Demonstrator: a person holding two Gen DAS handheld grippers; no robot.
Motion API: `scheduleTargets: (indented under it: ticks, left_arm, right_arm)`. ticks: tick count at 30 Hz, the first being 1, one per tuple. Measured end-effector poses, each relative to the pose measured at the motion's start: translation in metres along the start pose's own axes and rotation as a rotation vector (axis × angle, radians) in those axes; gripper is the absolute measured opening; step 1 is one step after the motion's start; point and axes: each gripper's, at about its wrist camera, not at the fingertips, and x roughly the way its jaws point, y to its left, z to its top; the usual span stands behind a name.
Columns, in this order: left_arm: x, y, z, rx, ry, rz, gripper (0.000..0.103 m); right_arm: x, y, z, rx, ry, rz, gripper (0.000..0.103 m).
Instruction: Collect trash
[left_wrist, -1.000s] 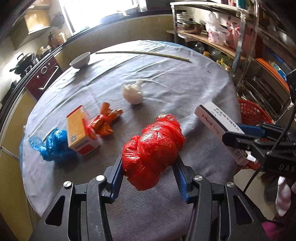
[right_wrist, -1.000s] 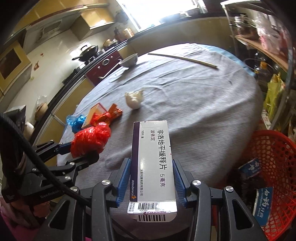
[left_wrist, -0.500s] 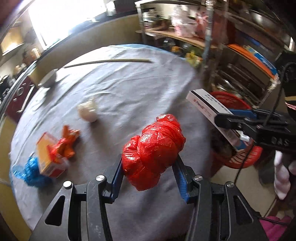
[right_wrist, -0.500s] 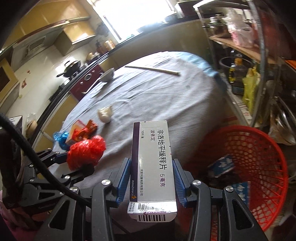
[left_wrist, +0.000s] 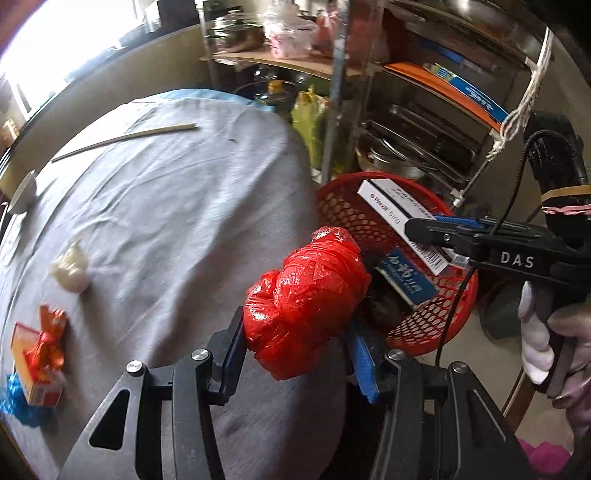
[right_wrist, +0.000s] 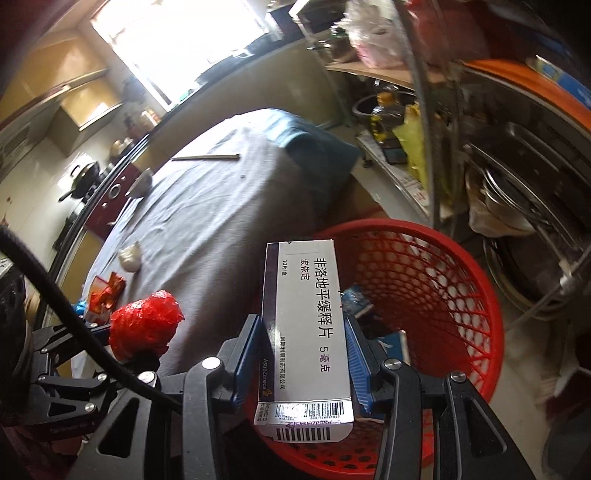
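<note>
Left wrist: crumpled, glossy red plastic bag (left_wrist: 306, 299) pinched in left gripper (left_wrist: 297, 350) above grey-clothed table (left_wrist: 177, 206) edge, beside red mesh basket (left_wrist: 436, 306); right wrist: white medicine box (right_wrist: 306, 325) with Chinese print and barcode clamped in right gripper (right_wrist: 301, 354), over basket's near rim.

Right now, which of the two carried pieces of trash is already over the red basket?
The white medicine box, held above the red basket. The red plastic bag is over the table's edge.
</note>
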Motion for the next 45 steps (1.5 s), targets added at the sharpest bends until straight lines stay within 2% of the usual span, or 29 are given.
scheduleTargets:
  ticks: [7,12,21,27,33,45]
  left_arm:
    - [0.014,-0.024,0.017,0.052,0.004,-0.045,0.055]
    - [0.016,-0.027,0.019,0.051,0.003,-0.069,0.056]
    - [-0.004,0.012,-0.001,-0.071,-0.013,-0.052,0.058]
    - [-0.03,0.046,-0.026,-0.148,-0.065,0.009,0.061]
    - [-0.06,0.093,-0.066,-0.253,-0.112,0.11,0.063]
    - [-0.128,0.223,-0.171,-0.677,-0.179,0.327,0.064]
  right_arm:
    - [0.0,-0.025,-0.001,0.082,0.02,-0.012,0.049]
    - [-0.004,-0.042,-0.001,0.14,0.015,-0.016,0.05]
    - [-0.003,-0.031,0.002,0.132,0.007,0.005,0.05]
    - [0.003,-0.007,0.005,0.088,0.016,0.031,0.05]
    - [0.007,0.02,0.006,0.039,0.028,0.053,0.05]
    - [0.024,0.077,0.007,-0.059,0.08,0.112,0.05]
